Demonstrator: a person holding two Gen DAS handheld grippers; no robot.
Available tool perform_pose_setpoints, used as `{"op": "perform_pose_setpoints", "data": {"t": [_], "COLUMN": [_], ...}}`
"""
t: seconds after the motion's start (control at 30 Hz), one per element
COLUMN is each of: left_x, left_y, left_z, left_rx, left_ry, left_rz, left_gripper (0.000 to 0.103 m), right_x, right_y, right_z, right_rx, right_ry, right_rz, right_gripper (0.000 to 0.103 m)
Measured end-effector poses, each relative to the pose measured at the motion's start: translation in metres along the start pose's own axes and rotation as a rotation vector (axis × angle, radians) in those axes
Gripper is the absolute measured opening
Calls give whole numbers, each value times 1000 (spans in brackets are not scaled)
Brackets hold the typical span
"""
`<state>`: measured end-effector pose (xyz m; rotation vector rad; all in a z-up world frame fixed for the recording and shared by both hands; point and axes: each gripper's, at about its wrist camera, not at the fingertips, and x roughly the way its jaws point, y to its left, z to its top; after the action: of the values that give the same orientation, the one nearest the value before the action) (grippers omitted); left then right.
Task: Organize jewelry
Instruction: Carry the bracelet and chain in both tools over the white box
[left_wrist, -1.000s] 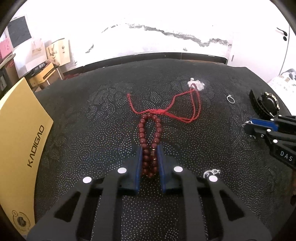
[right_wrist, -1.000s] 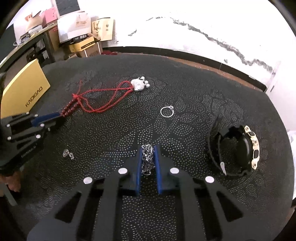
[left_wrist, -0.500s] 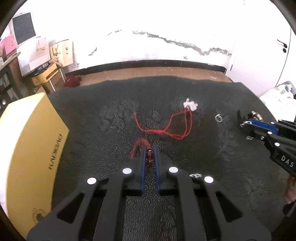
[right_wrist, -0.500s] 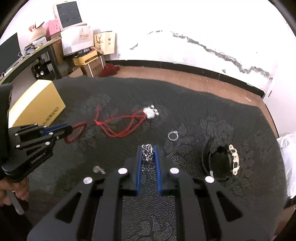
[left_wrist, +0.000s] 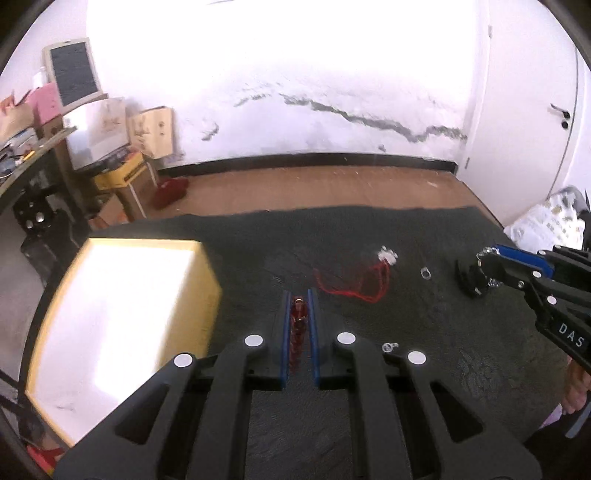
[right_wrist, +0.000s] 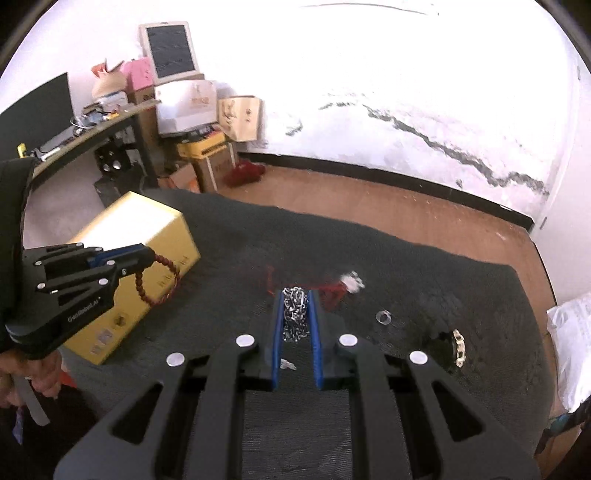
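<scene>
My left gripper (left_wrist: 298, 295) is shut on a dark red bead bracelet (left_wrist: 297, 328), held high above the dark mat; in the right wrist view the bracelet (right_wrist: 159, 280) hangs as a loop from the left gripper (right_wrist: 149, 254) beside the yellow box (right_wrist: 129, 266). My right gripper (right_wrist: 295, 295) is shut on a silver chain (right_wrist: 294, 314), also lifted; it shows at the right of the left wrist view (left_wrist: 484, 258). A red cord necklace (left_wrist: 354, 284) with a white pendant (left_wrist: 386, 255) lies on the mat.
A silver ring (left_wrist: 425, 273), a small silver piece (left_wrist: 388, 347) and a black watch stand with a gold band (right_wrist: 452, 347) lie on the mat (left_wrist: 424, 369). The yellow box (left_wrist: 122, 325) stands at the mat's left edge. Shelves and cartons stand far left.
Both grippers have risen well above the mat, each carrying its piece. The bead bracelet has left the mat and now hangs from the left gripper near the yellow box.
</scene>
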<state>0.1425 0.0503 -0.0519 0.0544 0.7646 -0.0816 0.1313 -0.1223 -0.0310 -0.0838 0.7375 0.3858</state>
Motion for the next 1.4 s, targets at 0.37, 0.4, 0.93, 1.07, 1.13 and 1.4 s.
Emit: {"op": "perform_pose_setpoints", "data": {"t": [0.37, 0.4, 0.93, 1.07, 1.13, 1.4], "left_x": [-93, -98, -102, -75, -62, -11], "left_y": [97, 106, 231, 244, 251, 271], "left_z": [19, 20, -31, -47, -53, -86], "left_rx": [-66, -71, -206, -225, -231, -257], "left_ry": [-34, -35, 37, 76, 93, 176], "left_rz": [98, 109, 224, 233, 236, 220], "left_gripper": [8, 8, 8, 8, 8, 8], "right_x": [-47, -47, 37, 70, 88, 156], "right_y": [121, 134, 273, 286, 289, 300], "right_z": [76, 82, 104, 96, 92, 80], "right_rx": [-129, -139, -300, -324, -333, -371], "right_ry": [-55, -56, 85, 138, 164, 252], "right_rz": [155, 173, 265, 261, 257, 227], "right_gripper": [13, 13, 13, 13, 13, 13]}}
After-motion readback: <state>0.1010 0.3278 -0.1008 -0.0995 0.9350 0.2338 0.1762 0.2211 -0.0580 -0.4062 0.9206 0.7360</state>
